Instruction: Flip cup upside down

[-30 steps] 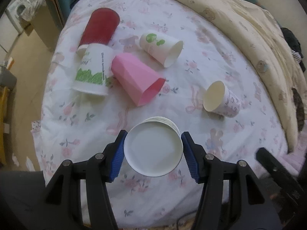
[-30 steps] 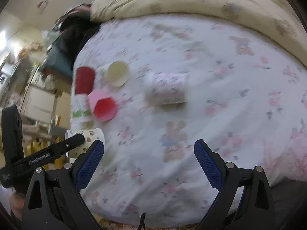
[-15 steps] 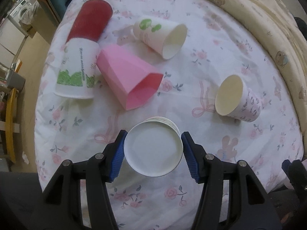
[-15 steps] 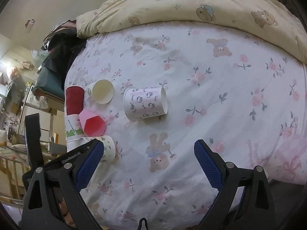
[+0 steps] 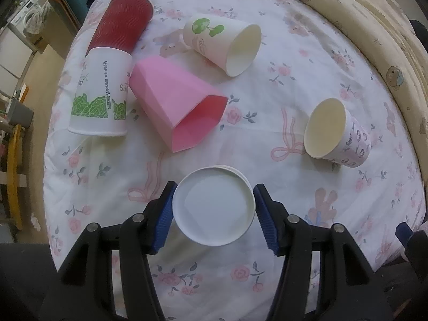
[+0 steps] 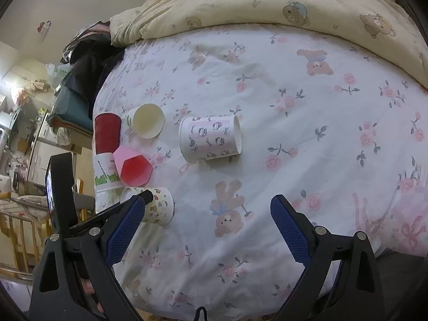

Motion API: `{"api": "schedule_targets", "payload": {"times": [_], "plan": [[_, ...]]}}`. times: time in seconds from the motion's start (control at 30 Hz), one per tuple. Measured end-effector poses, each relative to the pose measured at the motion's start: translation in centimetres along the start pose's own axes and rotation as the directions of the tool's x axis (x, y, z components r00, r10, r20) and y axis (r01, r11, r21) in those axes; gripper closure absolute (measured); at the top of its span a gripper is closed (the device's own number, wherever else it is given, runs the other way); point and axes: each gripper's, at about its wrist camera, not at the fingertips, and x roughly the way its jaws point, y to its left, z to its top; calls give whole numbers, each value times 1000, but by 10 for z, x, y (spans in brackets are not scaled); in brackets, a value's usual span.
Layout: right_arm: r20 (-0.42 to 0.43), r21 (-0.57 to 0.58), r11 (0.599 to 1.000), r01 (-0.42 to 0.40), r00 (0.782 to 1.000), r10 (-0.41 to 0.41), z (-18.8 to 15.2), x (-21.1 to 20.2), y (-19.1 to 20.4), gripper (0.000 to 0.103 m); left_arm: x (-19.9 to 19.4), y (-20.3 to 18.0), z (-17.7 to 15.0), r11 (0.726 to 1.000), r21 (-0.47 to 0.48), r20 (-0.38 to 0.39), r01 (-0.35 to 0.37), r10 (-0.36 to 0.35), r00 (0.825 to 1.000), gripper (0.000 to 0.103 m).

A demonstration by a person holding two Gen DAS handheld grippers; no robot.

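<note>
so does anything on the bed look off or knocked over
Yes: five cups lie tipped on their sides on the bedsheet rather than standing: the red cup, the green-leaf cup, the pink cup, the clover cup and the kitty cup. Nothing looks spilled. The left gripper holds a white cup, base toward the camera.

right tool agape, cups toppled
</note>
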Motion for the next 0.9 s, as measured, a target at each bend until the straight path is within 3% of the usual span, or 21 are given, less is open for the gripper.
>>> {"api": "schedule_targets", "payload": {"times": [0.13, 0.2, 0.27, 0.53, 0.63, 0.73, 0.9], "plan": [[-5, -12, 1000, -2, 1000, 2, -2, 1, 4, 6, -3, -1, -3, 1000, 25, 14, 3, -4, 1000, 47], [-5, -13, 1000, -2, 1000, 2, -1, 1, 4, 6, -5, 0, -5, 1000, 26, 24, 8, -9, 1000, 23], [-5, -14, 1000, -5, 1000, 4, -1, 1, 5, 6, -11, 3, -6, 999, 22, 58, 23, -24, 998, 15], [-9, -47, 999, -9, 1000, 9, -2, 3, 12, 6, -35, 10, -9, 999, 29, 104, 43, -46, 994, 15], [2, -65, 998, -11, 1000, 11, -1, 2, 15, 6, -52, 16, -13, 995, 23, 127, 97, -99, 987, 15], [36, -93, 995, -39, 998, 43, 0, -4, 20, 6, -75, 27, -22, 990, 13, 171, 139, -139, 976, 15], [106, -172, 985, -5, 994, 23, -2, -15, 33, 6, -116, 49, -38, 993, 21, 315, 120, -121, 941, 15]]}}
